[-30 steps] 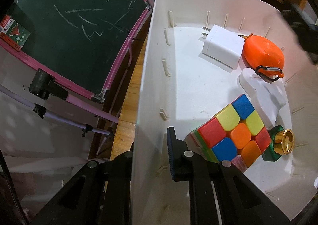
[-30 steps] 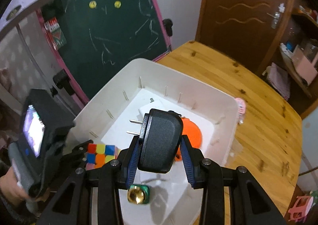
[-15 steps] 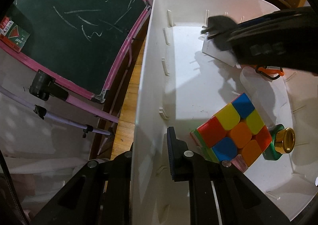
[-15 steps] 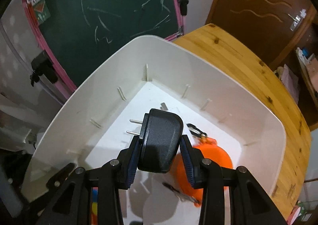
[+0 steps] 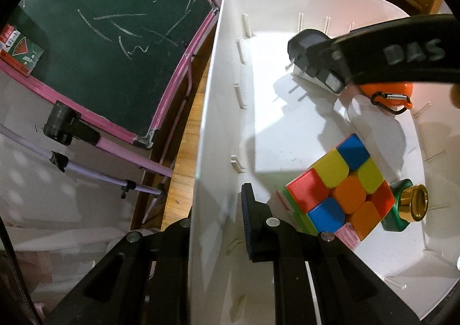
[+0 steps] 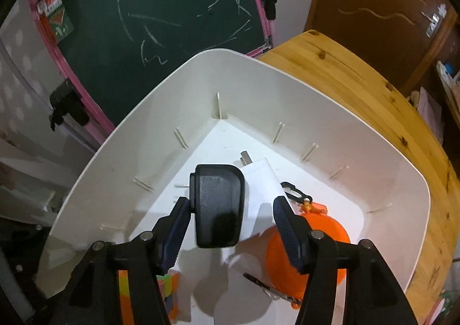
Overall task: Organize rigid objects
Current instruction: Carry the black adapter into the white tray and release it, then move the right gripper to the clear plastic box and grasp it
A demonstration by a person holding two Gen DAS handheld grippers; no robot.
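1. Black charger (image 6: 217, 205) inside white bin (image 6: 316, 112), partly over white adapter (image 6: 263, 178), orange case (image 6: 306, 256) beside
2. Right gripper (image 6: 231, 234) spread; left pad touching charger, right pad apart: probably mid-release
3. Left gripper (image 5: 215, 227) straddles bin wall, likely steadying it; grip firmness cannot be told

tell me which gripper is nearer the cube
Left. The left gripper straddles the bin wall, its inner finger just beside the cube. The right gripper is open over the far end, at the black charger.
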